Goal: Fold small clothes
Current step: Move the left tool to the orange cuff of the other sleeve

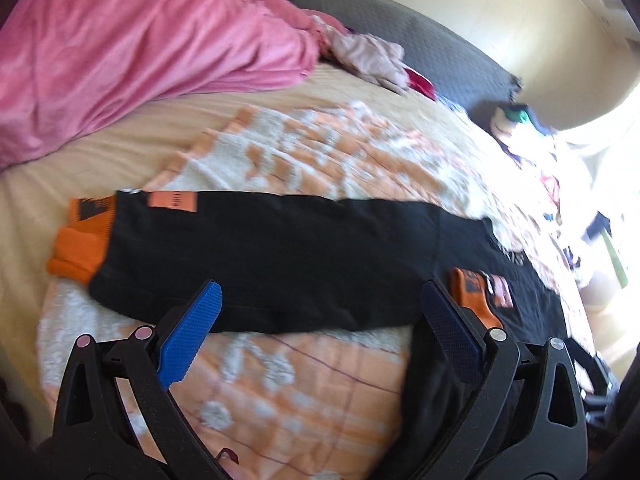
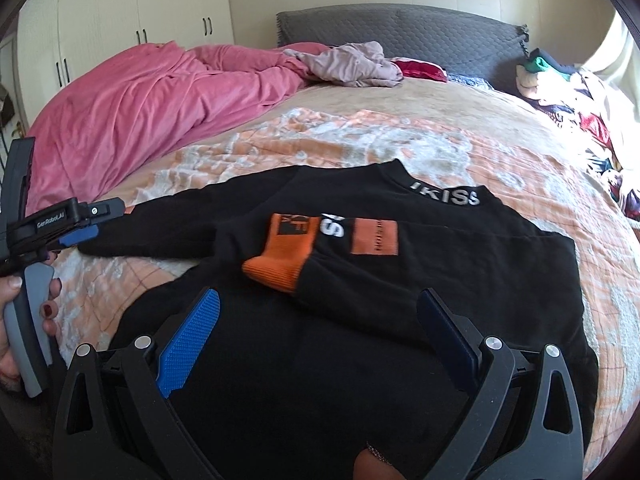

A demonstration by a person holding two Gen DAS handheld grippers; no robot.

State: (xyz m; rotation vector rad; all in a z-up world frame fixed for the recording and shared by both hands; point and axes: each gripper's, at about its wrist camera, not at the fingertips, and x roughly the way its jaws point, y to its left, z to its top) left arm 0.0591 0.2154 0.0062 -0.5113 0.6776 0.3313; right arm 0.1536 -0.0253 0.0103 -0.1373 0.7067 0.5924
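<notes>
At the far left of the right wrist view a hand (image 2: 24, 312) holds the left gripper (image 2: 86, 236), whose blue fingertips reach the end of a sleeve (image 1: 260, 256) stretched out leftward; its own camera shows the jaws spread wide over that sleeve. The black sweater (image 2: 360, 320) lies flat on the patterned blanket (image 2: 520, 168), its other orange-cuffed sleeve (image 2: 280, 268) folded across the chest. The right gripper (image 2: 320, 312) hovers over the sweater's lower part, jaws wide apart and empty.
</notes>
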